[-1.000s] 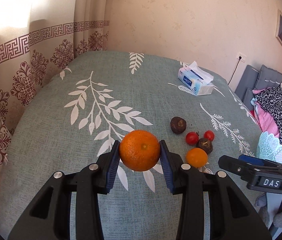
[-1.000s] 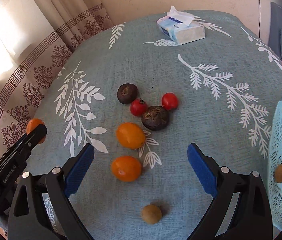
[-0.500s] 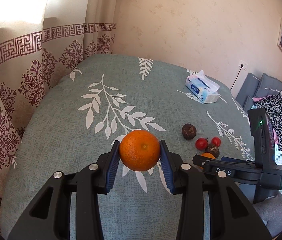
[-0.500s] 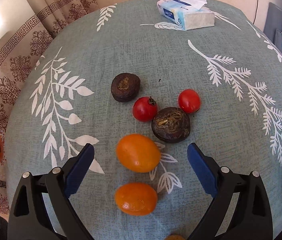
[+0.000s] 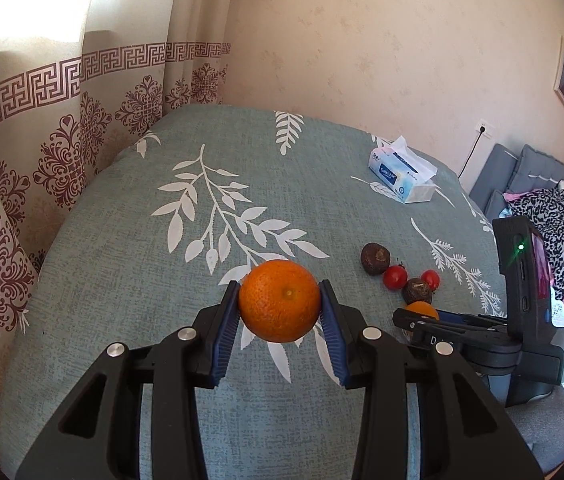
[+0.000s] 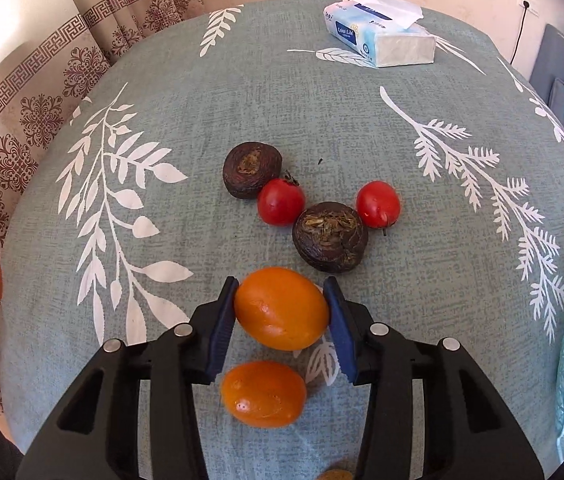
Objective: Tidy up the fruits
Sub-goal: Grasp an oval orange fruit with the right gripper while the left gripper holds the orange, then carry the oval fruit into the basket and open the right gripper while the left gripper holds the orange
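Now we hold an orange (image 5: 279,300) clamped between the blue pads of our left gripper (image 5: 279,306), raised above the leaf-print tablecloth (image 5: 129,264). Our right gripper (image 6: 282,310) has just been closing, and its jaws now pinch a yellow-orange fruit (image 6: 281,308) lying on that cloth. Just nearer us from this fruit lies a second one (image 6: 263,394); just beyond it sit two tomatoes (image 6: 281,201) and two dark brown fruits (image 6: 330,236).

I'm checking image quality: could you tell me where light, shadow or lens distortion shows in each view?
Left wrist view: bright sun through the curtain, round dark corners, table edge bowed. Right wrist view: even daylight, sharp fruit, a soft shadow under the orange fruit, tissue box bent near the rim.
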### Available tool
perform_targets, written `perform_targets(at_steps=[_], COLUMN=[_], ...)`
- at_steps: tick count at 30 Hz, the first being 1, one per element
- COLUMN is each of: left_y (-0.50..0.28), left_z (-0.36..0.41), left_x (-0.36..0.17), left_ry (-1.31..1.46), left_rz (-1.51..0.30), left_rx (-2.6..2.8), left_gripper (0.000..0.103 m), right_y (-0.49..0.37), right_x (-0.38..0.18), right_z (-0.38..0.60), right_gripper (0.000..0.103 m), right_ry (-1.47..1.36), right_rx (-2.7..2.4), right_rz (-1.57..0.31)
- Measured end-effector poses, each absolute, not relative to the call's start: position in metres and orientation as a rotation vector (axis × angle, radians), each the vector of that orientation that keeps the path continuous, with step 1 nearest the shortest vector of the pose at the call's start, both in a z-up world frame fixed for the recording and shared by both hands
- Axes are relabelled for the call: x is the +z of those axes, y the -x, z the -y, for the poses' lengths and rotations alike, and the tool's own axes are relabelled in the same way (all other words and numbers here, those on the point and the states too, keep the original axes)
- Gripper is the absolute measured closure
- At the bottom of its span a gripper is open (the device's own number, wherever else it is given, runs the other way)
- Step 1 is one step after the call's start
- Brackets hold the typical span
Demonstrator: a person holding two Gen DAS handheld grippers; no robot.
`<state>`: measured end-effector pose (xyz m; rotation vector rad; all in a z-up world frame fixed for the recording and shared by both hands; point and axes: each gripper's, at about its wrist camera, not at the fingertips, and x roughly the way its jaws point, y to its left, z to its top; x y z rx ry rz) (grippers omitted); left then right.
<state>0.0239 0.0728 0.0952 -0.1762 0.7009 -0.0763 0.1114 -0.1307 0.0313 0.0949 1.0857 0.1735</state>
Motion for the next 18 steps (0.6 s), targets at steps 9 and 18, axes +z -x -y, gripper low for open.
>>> perform_targets(at_steps=[9,18], left_y=[-0.022,-0.019], left_z=[-0.065,-0.055], left_x=[0.092,0.09], left_ry=[0.161,0.146], left_rz=[-0.707,-0.713], left_rx=[-0.091,-0.111], left_gripper=[0.063,0.063], right_y=[-0.089,-0.063], right_x=[0.075,0.116], right_z=[0.16,0.219], right_gripper=[0.058,0.058], right_ry=[-0.155,-0.218], right_rx=[0.185,0.126], right_rz=[-0.987,-0.879])
